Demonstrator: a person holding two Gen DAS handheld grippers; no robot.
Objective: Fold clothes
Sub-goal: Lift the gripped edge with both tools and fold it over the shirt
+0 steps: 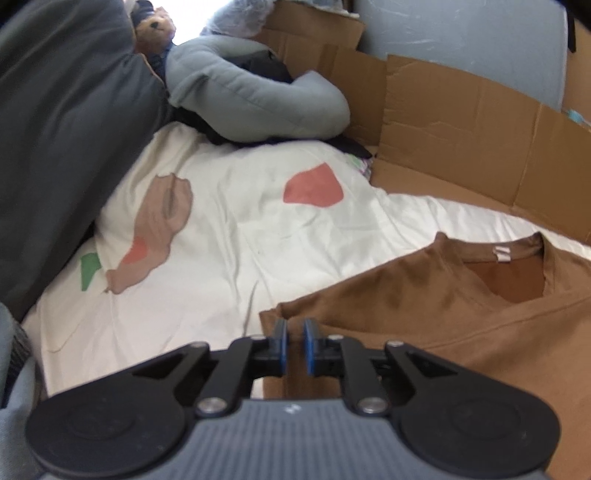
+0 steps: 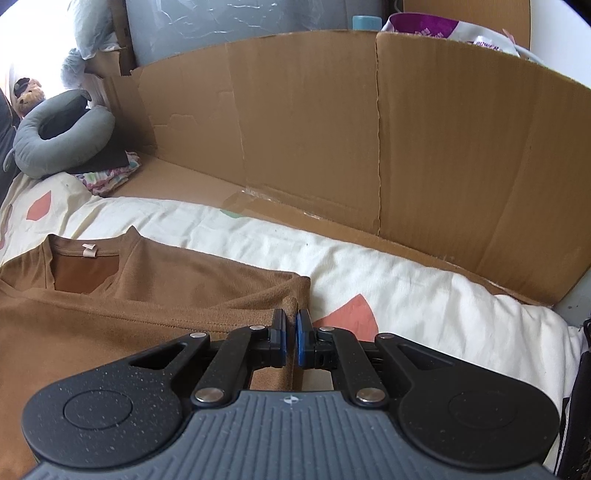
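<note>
Brown shirt [image 2: 155,295] lies flat on the bed [image 1: 221,236], collar toward the cardboard [image 2: 406,147]. Left tool [image 1: 294,345] and right tool [image 2: 291,341] each pinch one side edge. Folding has probably begun; next move needs both edges lifted together.

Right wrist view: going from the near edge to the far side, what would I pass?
Right gripper with its fingers pinching the brown shirt → white bedsheet → cardboard wall → purple bag behind it.
</note>
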